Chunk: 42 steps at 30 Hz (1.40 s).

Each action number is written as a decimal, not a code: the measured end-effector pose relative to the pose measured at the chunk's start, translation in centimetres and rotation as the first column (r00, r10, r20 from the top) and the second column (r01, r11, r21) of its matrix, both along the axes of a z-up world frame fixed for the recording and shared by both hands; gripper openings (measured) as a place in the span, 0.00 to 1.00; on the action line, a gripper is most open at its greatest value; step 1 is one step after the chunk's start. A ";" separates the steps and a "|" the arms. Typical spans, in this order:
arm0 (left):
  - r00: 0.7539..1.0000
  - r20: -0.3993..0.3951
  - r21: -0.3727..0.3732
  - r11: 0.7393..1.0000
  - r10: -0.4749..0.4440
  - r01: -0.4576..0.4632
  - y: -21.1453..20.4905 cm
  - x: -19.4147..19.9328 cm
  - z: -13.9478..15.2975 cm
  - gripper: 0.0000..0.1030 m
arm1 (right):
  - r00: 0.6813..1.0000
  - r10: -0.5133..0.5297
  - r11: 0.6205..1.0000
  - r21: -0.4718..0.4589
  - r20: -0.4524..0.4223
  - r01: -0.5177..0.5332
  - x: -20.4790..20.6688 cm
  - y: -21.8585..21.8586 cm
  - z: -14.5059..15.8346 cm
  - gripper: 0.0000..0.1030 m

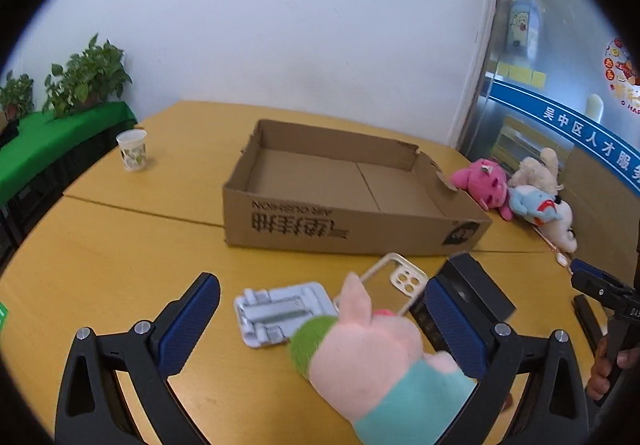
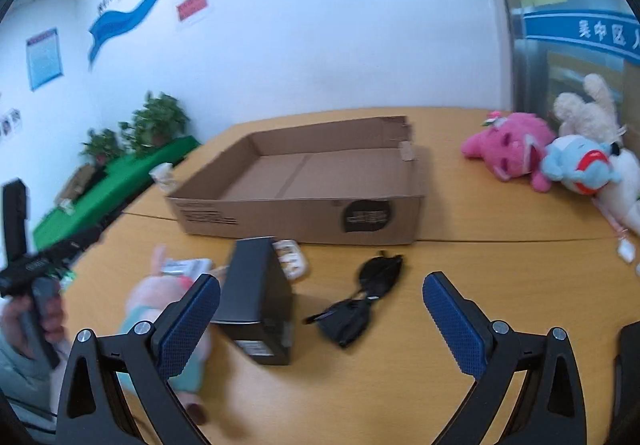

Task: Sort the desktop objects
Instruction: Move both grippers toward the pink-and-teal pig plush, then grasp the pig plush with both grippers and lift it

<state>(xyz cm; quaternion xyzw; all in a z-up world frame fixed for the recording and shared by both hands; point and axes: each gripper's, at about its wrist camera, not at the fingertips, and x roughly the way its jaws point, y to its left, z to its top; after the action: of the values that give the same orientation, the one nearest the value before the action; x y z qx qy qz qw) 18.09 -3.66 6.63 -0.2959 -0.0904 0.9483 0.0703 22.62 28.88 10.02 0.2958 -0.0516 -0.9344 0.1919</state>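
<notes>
Left wrist view: the left gripper point(image 1: 322, 311) has its 2 fingers spread wide, w/ a soft pink plush toy point(image 1: 372, 357) lying between them but not pinched; its green cuff and teal sleeve look fuzzy and squashy. Just beyond sit a flat grey ribbed stand point(image 1: 280, 313), prob. metal or plastic, and a cream phone case point(image 1: 394, 281), thin and rigid w/ camera cutouts. A black box point(image 1: 468, 293) stands to the right, touching the right finger. The empty cardboard tray point(image 1: 344, 189), matte brown w/ a torn far-right corner, sits farther back on the smooth yellow table point(image 1: 120, 245). A paper cup point(image 1: 133, 149) is far left; 3 or so plush animals point(image 1: 516, 189) pile up far right.

Risk here: if the fingers close now, the right one may catch the black box or phone case along w/ the toy, since they crowd together. The plush could also slump out of a shallow pinch.

Right wrist view: the right gripper point(image 2: 322, 311) is likewise wide apart, holding nothing. A coiled black cable w/ adapter point(image 2: 364, 293), glossy and floppy, lies on the table between the fingers. The black box point(image 2: 260, 297) stands just left of it, hard-edged, matte. Risk: loose cable loops could snag or trail over the tray point(image 2: 296, 181) wall; the view is blurred, so fine contact can't be judged.
</notes>
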 end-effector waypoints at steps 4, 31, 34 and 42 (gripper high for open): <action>1.000 0.022 0.011 1.000 -0.012 0.011 0.4 0.8 -0.7 1.00 | 0.998 0.070 0.995 -0.074 -0.002 -0.070 1.5 -0.9 1.1 0.99; 0.933 0.298 0.280 0.953 -0.199 0.114 0.9 -2.0 -8.2 0.90 | 0.897 0.359 0.933 -0.130 0.257 -0.336 -0.1 -9.3 -5.0 1.00; 0.908 0.307 0.363 0.917 -0.284 0.164 1.2 -2.7 -8.8 0.85 | 0.877 0.383 0.923 -0.078 0.289 -0.378 -0.6 -11.5 -6.5 1.00; 0.868 0.334 0.425 0.880 -0.368 0.210 1.7 -3.9 -9.4 0.80 | 0.821 0.454 0.877 -0.015 0.347 -0.479 -0.8 -14.2 -7.9 0.91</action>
<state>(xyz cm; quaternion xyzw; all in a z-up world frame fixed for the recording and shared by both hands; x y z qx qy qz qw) 14.22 -1.96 -2.75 -0.4768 -0.2360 0.8092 0.2493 21.80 14.66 2.17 0.4628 0.0243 -0.7947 0.3920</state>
